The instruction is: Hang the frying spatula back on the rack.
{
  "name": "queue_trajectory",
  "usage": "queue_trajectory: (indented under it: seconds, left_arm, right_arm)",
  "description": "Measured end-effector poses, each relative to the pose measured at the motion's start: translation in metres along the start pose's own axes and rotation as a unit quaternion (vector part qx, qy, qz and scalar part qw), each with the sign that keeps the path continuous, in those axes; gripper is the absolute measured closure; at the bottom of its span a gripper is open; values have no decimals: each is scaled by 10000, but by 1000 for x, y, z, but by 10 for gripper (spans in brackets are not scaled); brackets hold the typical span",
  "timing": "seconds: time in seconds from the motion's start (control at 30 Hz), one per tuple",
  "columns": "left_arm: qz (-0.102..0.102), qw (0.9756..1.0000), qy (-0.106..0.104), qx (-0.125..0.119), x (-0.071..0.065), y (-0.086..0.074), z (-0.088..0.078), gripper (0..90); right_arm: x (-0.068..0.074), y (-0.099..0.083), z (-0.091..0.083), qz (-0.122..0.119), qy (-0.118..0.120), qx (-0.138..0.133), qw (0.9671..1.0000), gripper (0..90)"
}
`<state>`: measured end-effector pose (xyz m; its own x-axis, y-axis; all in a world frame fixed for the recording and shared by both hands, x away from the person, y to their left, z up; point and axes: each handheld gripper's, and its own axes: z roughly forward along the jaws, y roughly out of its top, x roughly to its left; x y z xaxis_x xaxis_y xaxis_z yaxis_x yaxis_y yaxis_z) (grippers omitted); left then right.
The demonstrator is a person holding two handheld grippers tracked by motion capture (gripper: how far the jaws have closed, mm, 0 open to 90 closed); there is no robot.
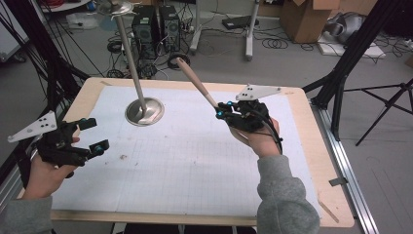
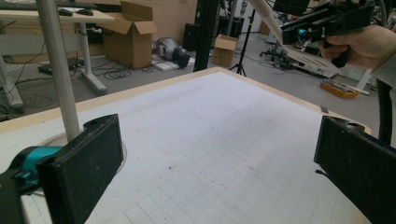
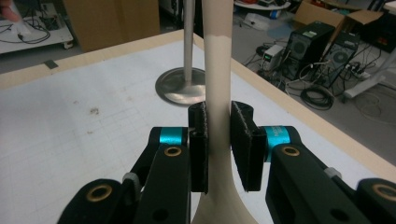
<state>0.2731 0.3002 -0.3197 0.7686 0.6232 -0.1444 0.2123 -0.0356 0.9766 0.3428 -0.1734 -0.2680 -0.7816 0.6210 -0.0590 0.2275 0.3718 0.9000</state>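
Two grippers differ in duty: the right gripper [image 1: 222,110], right of centre, clamps a wooden spoon [image 1: 197,83] by its handle, lifted clear toward the metal stand [image 1: 144,110], while the left gripper [image 1: 90,135] waits open at lower left.

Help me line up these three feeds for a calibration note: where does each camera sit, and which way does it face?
High view: above the person's side, looking forward and down on the table; both forearms, left gripper, right gripper show.
Left gripper view: on the left gripper, looking across the table between open jaws; the other hand shows.
Right gripper view: on the right gripper, looking along the wooden handle it clamps.
Shared: all three show the metal stand.
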Motion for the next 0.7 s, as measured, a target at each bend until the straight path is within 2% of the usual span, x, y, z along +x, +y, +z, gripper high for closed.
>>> queue_trajectory:
  seconds: [0.17, 0.27, 0.7]
  left_arm:
    - [-10, 10000, 32, 3, -1, 0, -2, 18]
    - [-21, 10000, 33, 8, -1, -1, -4, 18]
    - [-43, 9999, 99, 15, -3, -3, -11, 18]
  right_arm:
    - [0, 10, 3, -34, 24, -71, 10000, 775]
    - [1, 14, 5, -160, 29, -93, 9998, 776]
    - [4, 33, 18, -248, 35, -216, 9995, 775]
